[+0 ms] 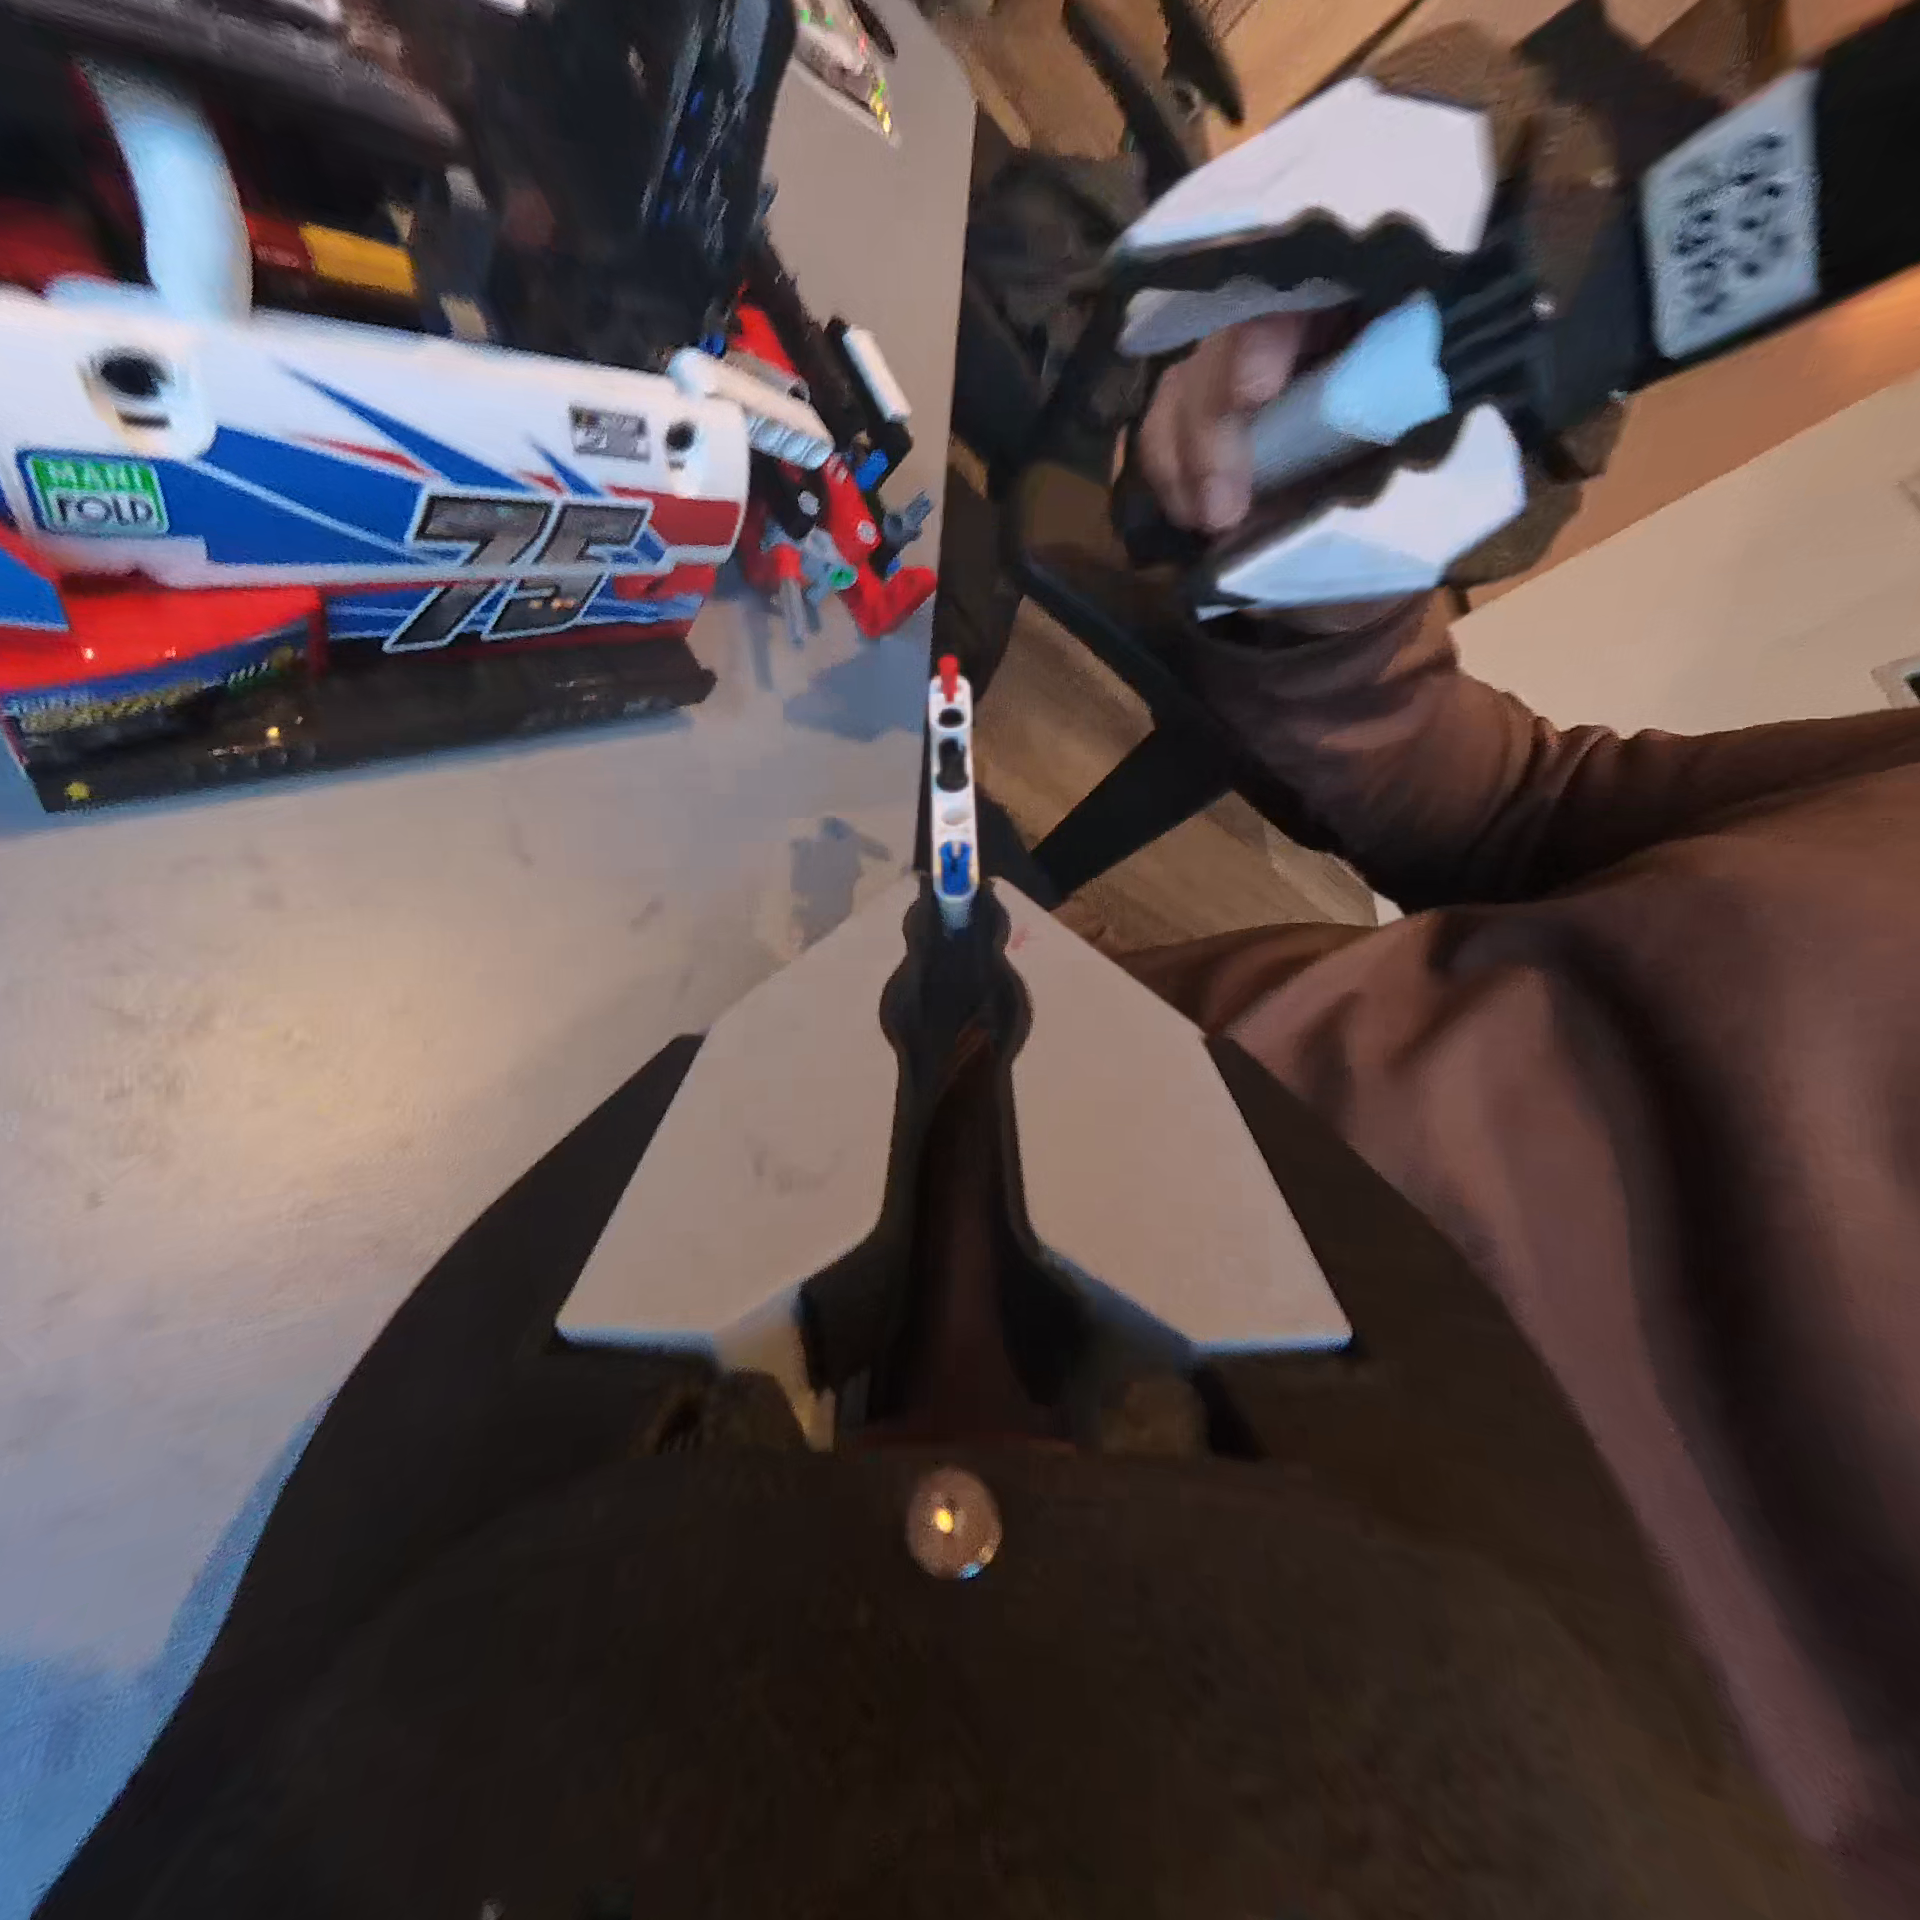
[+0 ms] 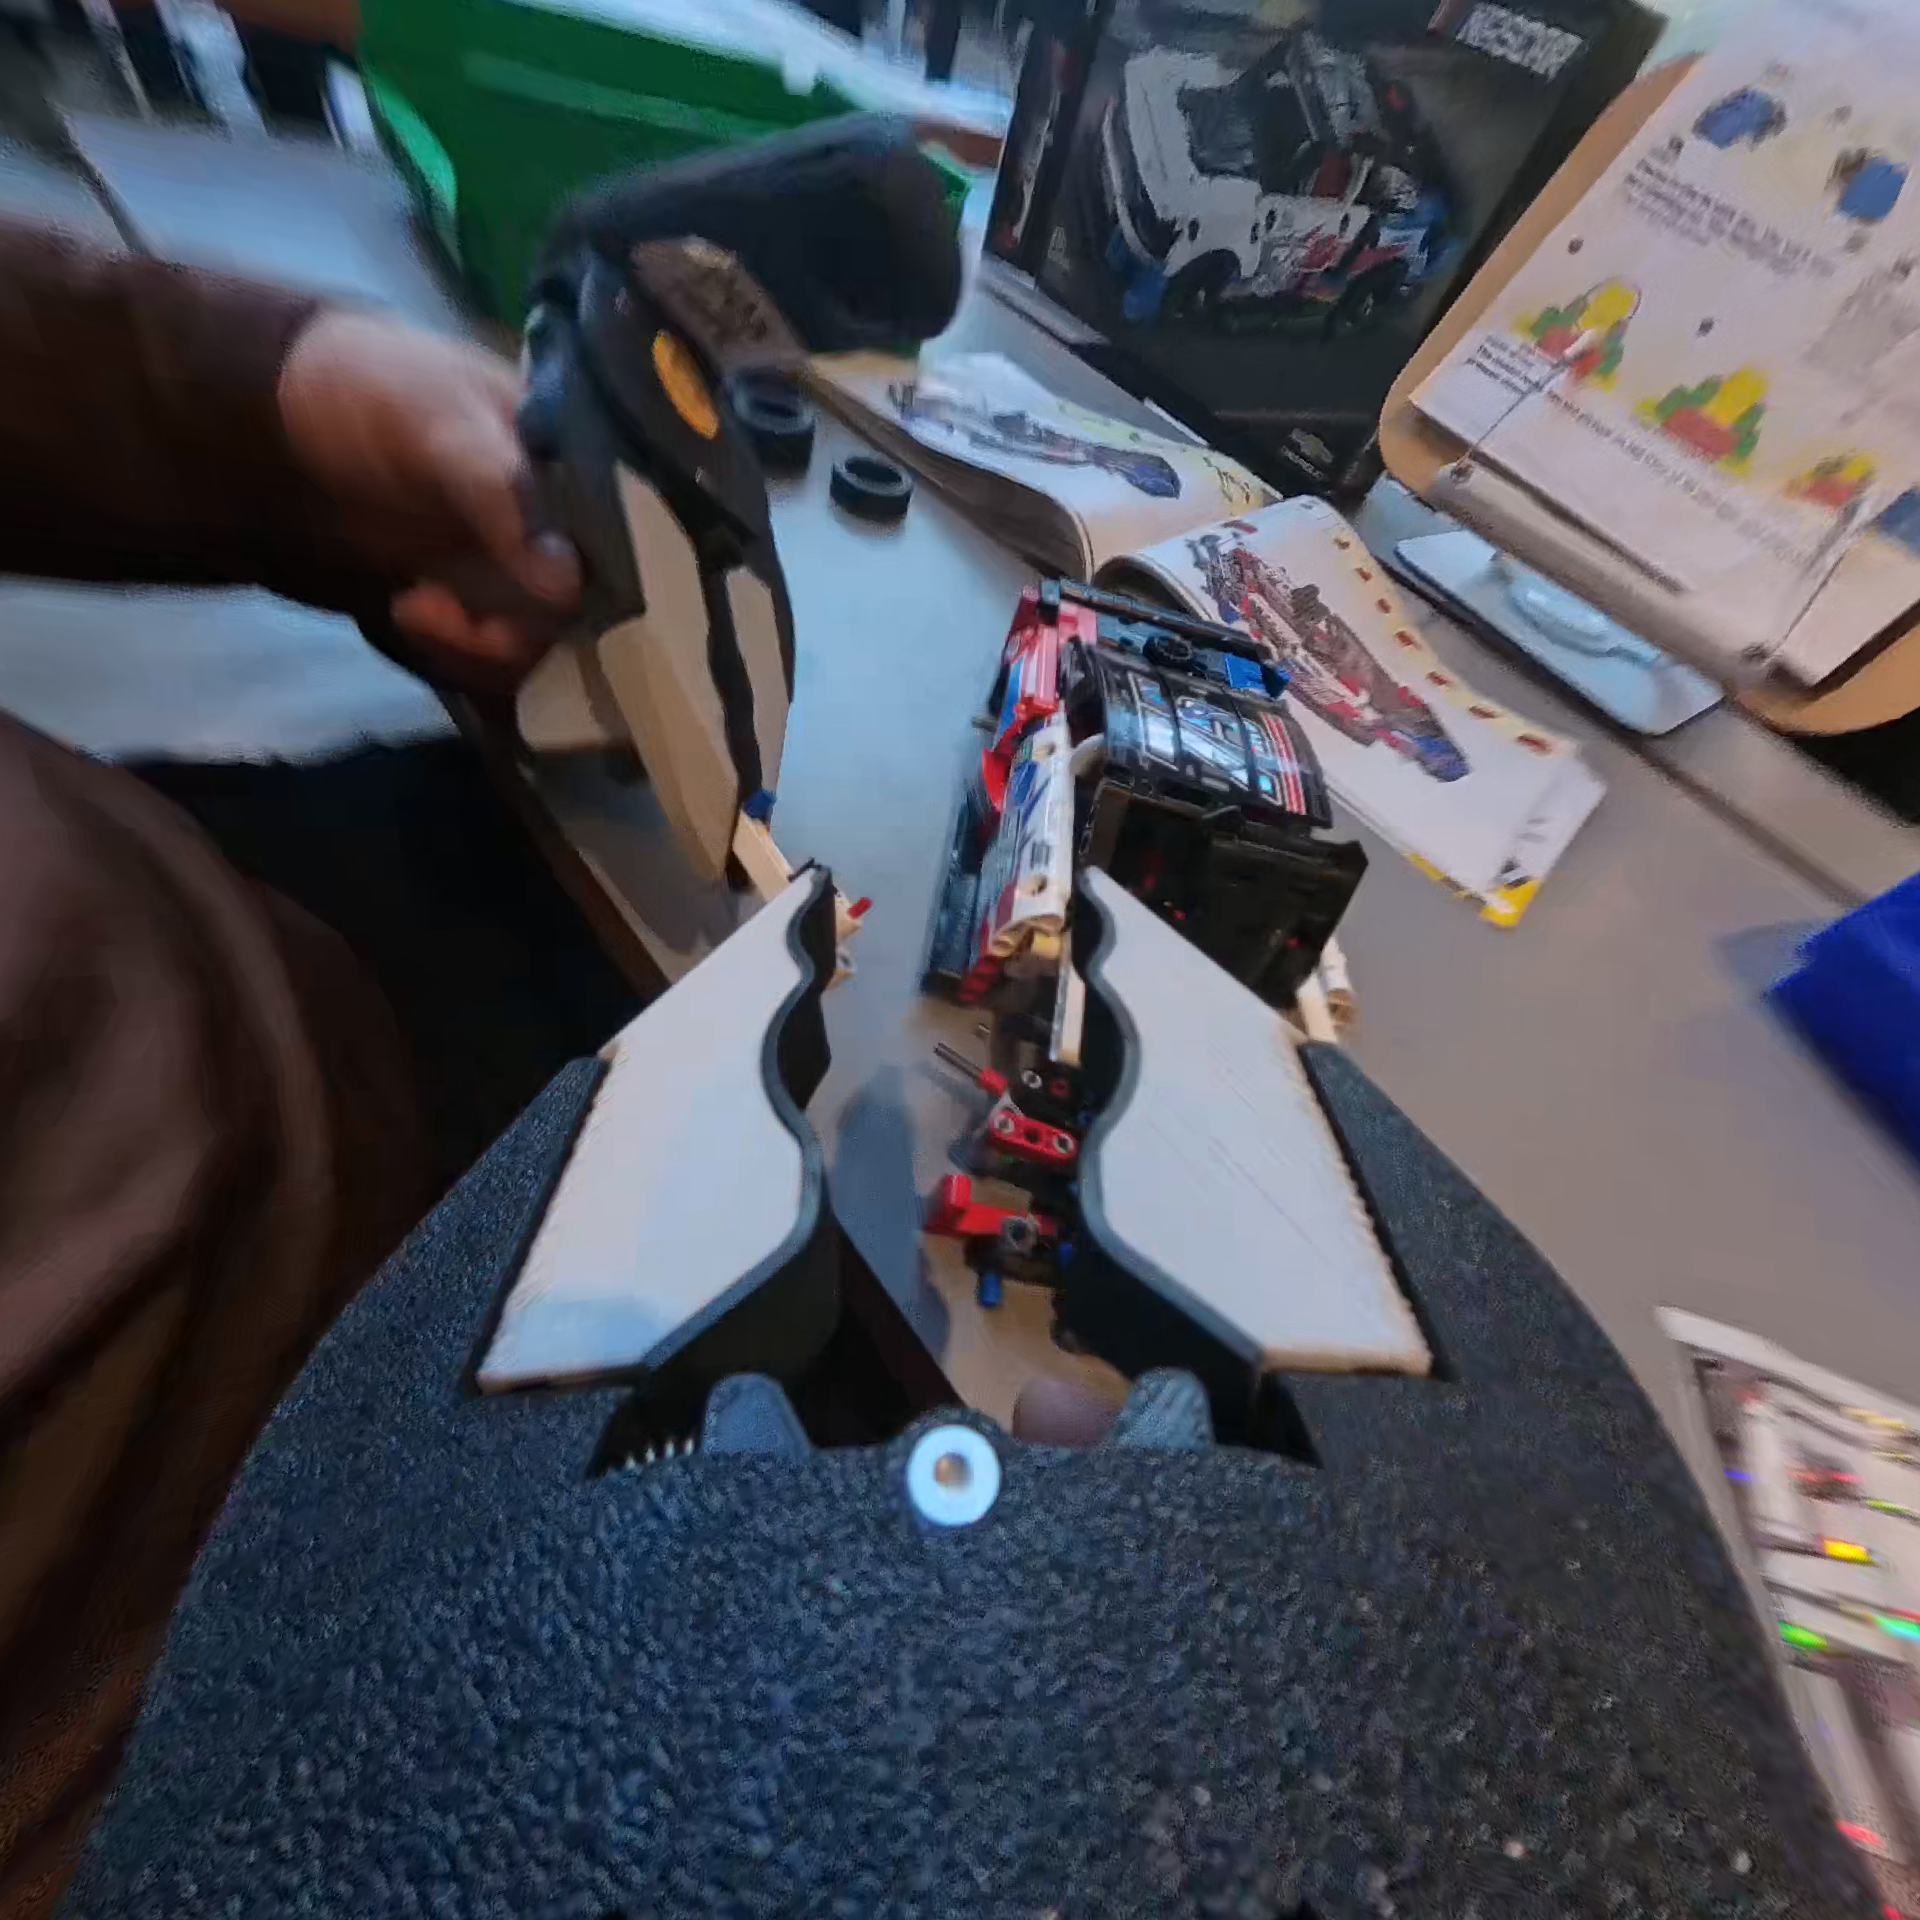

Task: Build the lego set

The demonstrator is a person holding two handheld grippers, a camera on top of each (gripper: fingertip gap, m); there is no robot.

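My left gripper (image 1: 956, 914) is shut on a short white lego beam (image 1: 951, 769) with red, black and blue pins in it, held up past the table's edge. The partly built race car (image 1: 364, 520), white with blue and red stripes, lies on the grey table (image 1: 312, 1039) to the left, with a red sub-assembly (image 1: 831, 520) at its end. My right gripper (image 2: 956, 904) is open and empty above the table, pointing at the car (image 2: 1195, 779); red pieces (image 2: 1029, 1127) lie between its fingers. It also shows in the left wrist view (image 1: 1164, 426). The left gripper (image 2: 748, 821) is at its left.
Two black tyres (image 2: 871, 483) sit at the back of the table. An open instruction booklet (image 2: 1351, 675) lies right of the car, with the set's box (image 2: 1299, 208) and a printed board (image 2: 1714, 312) behind. A tray of parts (image 2: 1829, 1558) is at lower right. A brown sleeve (image 1: 1558, 1039) hangs close.
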